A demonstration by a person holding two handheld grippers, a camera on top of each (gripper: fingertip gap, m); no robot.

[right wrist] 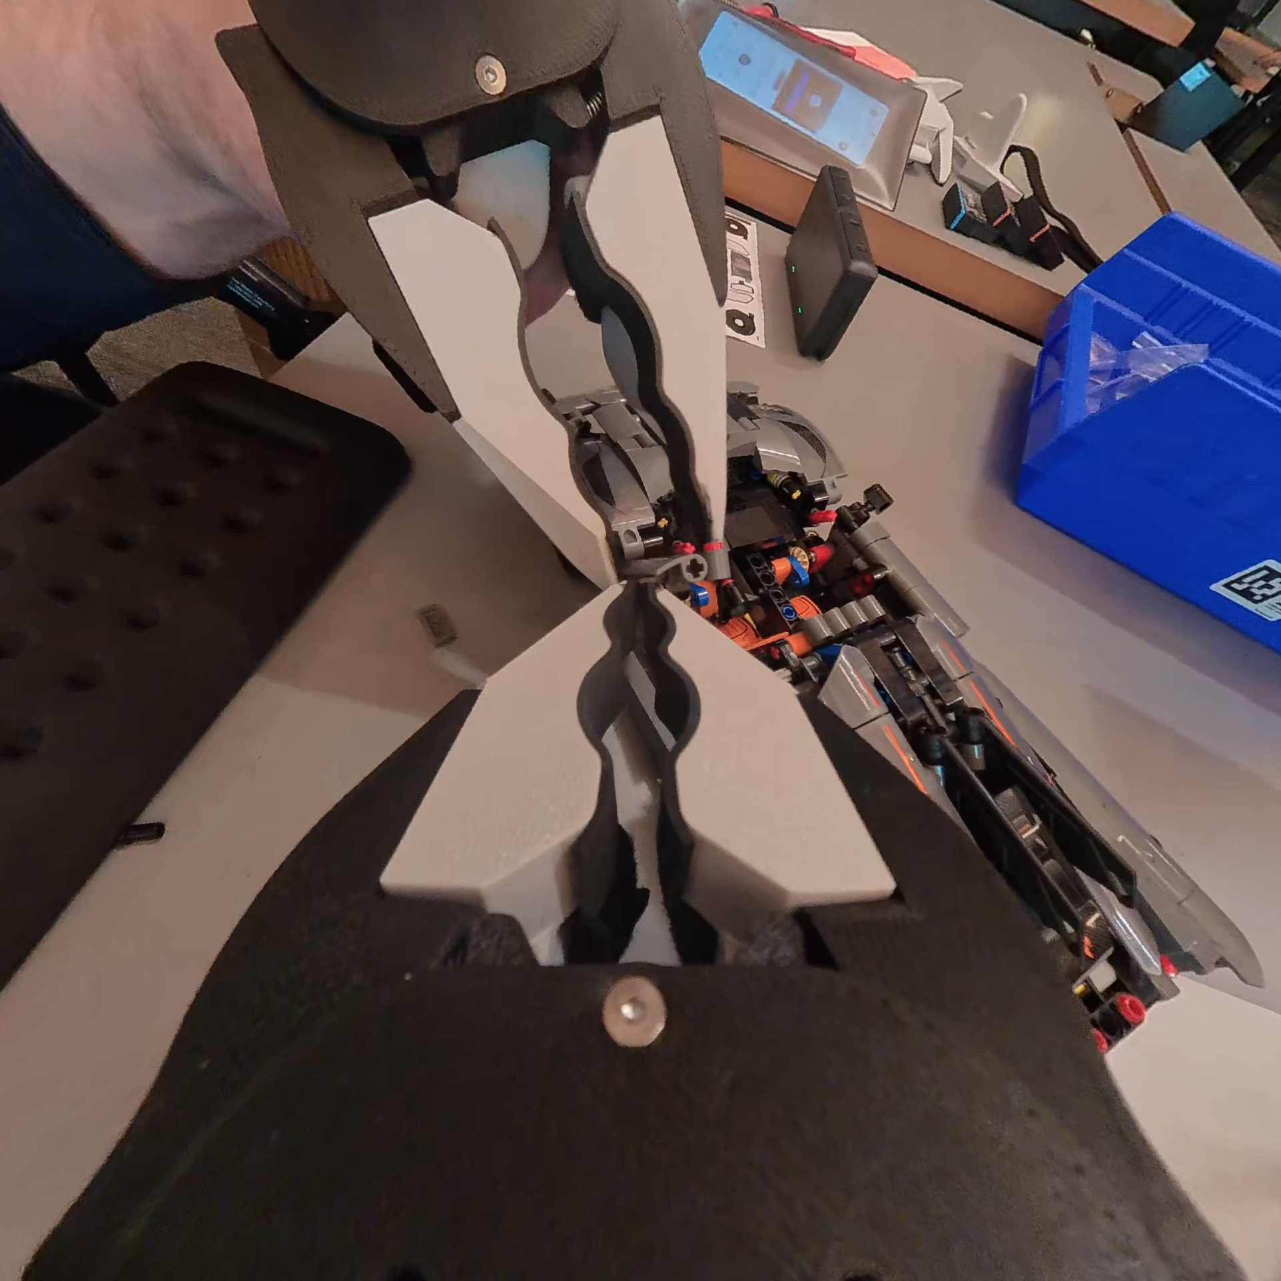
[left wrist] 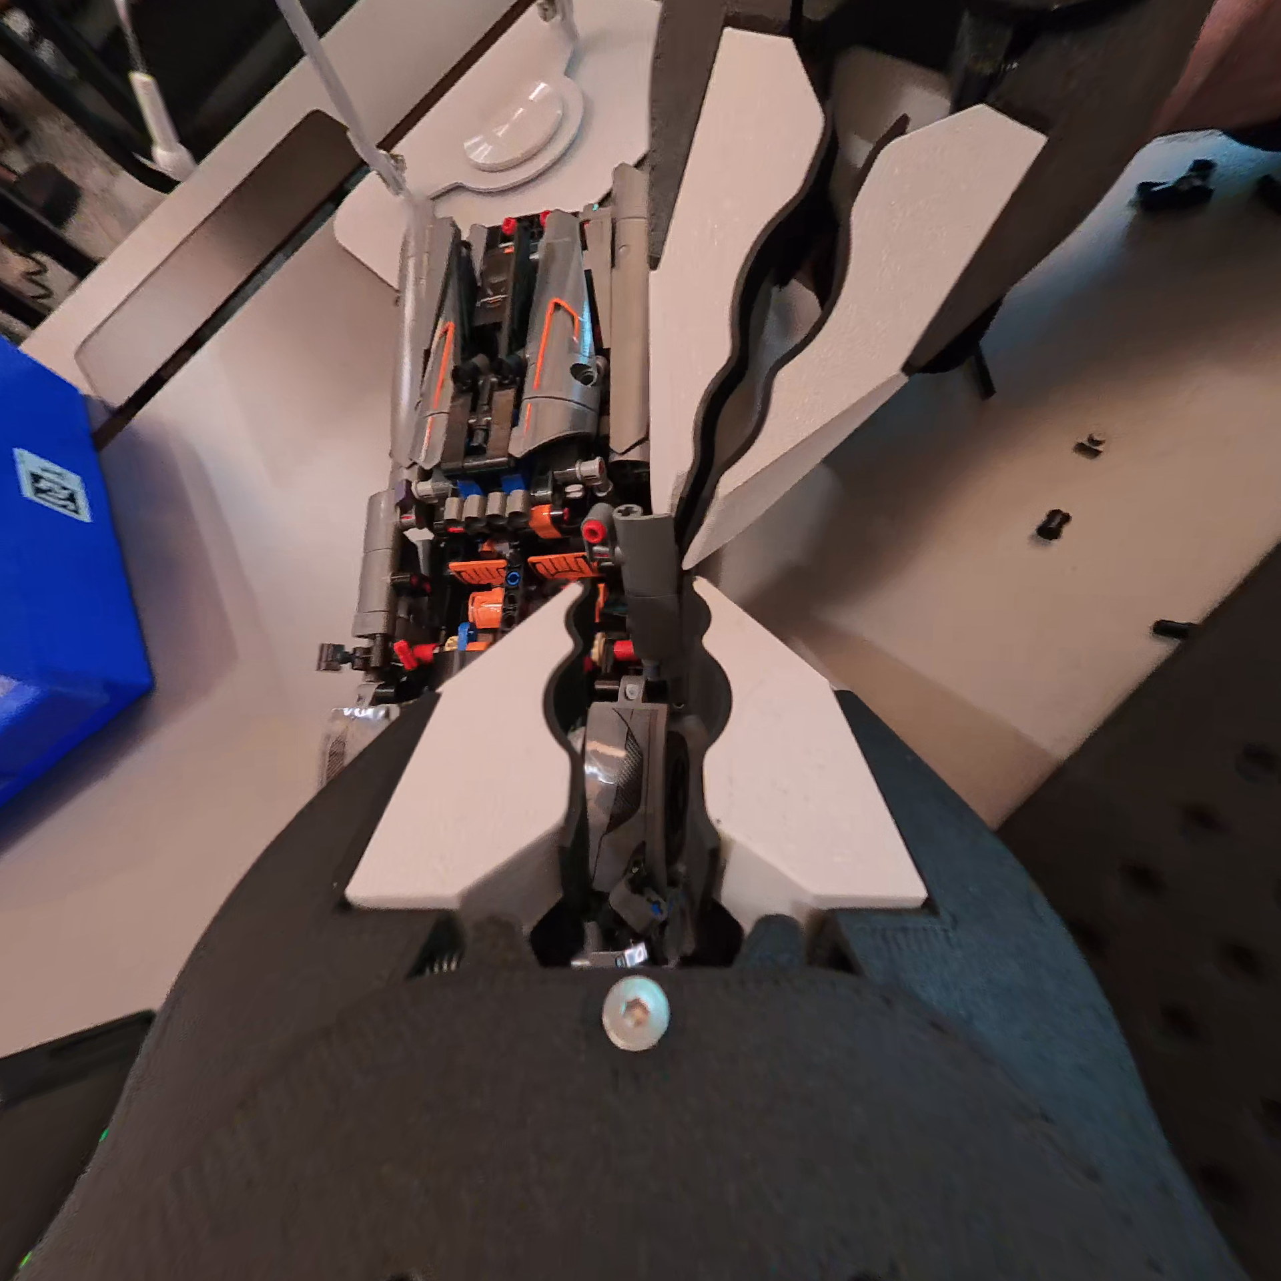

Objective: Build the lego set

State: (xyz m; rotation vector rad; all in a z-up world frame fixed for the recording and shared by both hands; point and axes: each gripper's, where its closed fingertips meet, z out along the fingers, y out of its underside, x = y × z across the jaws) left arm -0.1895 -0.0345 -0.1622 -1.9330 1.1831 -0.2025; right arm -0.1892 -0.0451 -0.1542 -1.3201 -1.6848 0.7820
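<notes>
- Left wrist view: part-built grey, black and orange lego car lies on the pale table, long axis 12–6 o'clock, near end under the claw.
- Left gripper: jaws part-spread, straddling the car's dark wheel-arch panel. Can't tell whether the pads actually bite.
- Small dark grey angled connector piece stands just past the tips at 12 o'clock, against the car's right flank.
- Right gripper comes in from 1–2 o'clock, tips touching that piece.
- Blue plastic bin at 9 o'clock, well apart.
- Right wrist view: car runs 11–5 o'clock.
- Right gripper: fingers pressed together, apparently pinching the connector piece, which sits at 12–1 o'clock off the tips. Right is the nearer claw.
- Left gripper drops from 12 o'clock, astride the car's front.
- Judgement: next push goes toward 1 o'clock, across the car's axis, with left bracing.
</notes>
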